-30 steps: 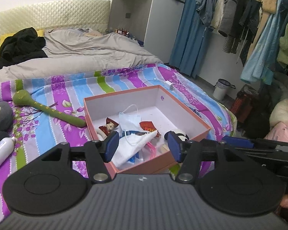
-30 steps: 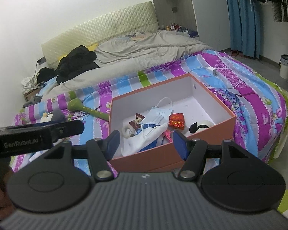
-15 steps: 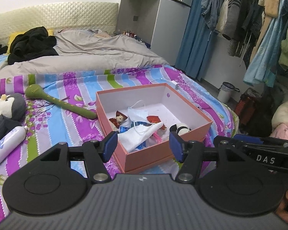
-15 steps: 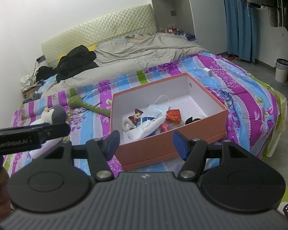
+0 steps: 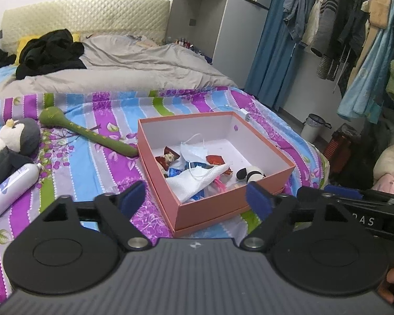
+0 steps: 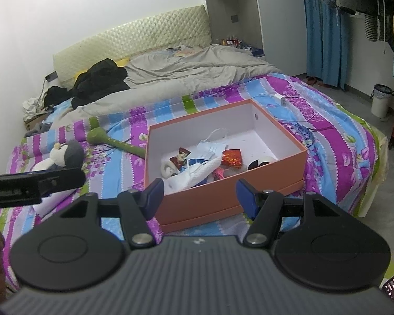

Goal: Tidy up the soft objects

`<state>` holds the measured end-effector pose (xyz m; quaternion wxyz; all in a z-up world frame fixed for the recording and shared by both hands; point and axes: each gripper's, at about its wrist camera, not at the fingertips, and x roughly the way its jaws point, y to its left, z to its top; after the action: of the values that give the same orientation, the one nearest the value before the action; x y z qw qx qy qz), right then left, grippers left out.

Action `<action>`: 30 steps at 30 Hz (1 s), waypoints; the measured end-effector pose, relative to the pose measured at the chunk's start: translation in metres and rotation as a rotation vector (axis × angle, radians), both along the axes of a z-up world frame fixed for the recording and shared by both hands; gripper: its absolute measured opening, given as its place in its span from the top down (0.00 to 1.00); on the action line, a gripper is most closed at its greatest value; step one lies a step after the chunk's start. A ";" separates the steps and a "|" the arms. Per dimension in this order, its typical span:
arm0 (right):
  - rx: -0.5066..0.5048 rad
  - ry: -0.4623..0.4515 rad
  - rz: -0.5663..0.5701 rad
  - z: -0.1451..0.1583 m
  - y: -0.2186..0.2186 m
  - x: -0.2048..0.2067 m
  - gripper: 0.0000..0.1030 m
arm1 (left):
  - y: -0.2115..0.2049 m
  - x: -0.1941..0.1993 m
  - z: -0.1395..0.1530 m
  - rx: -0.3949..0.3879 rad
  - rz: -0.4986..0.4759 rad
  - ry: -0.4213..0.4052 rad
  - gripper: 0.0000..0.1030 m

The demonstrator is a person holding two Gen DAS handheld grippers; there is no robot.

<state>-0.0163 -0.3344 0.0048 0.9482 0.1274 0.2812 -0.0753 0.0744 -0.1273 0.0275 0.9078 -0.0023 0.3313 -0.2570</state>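
Both tongs held up over the near edge of the bed [image 5: 73, 178], short of the box [image 5: 223, 204].

Left tongs [image 5: 195, 200]: spread wide, nothing between the blue tips. Right tongs [image 6: 199, 195]: spread wide too, holding nothing.

Orange box with white walls, sitting on the striped sheet near the bed's right edge, lid off. Inside, piled toward the near left corner: a white cloth [image 5: 197, 179], a blue mask [image 5: 194, 149] with white loops, a red wrapper [image 6: 232, 158], a small dark red packet [image 5: 168, 156]. By the near right wall, a little black and white toy [image 5: 250, 172], partly hidden in the right view.

Left of the box, on the sheet: a long green toy [image 5: 89, 134], its thin end touching the box's left wall. Farther left, a penguin [image 5: 11, 141] lying near the bed's left edge. Just beside the penguin, closer in, a white bottle [image 5: 11, 186] on its side.

Past the striped sheet, a grey blanket [image 5: 134, 71] with black clothes [image 5: 50, 52] heaped on it near the headboard. A white charger [image 6: 281, 99] with its cord behind the box.
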 end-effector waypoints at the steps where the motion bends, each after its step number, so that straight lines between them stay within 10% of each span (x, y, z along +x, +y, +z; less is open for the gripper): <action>1: -0.001 0.003 -0.008 0.000 -0.001 0.001 0.15 | 0.000 0.001 0.000 -0.001 -0.002 0.004 0.05; 3: 0.012 -0.003 -0.034 -0.002 -0.005 0.000 0.04 | -0.001 0.001 -0.001 0.000 -0.009 0.011 0.04; 30: -0.010 0.021 -0.042 -0.006 -0.003 0.001 0.04 | 0.000 0.006 -0.003 0.062 0.068 0.033 0.00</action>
<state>-0.0150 -0.3375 -0.0016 0.9440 0.1278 0.2878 -0.0980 0.0802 -0.1276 0.0241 0.9101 0.0103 0.3537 -0.2155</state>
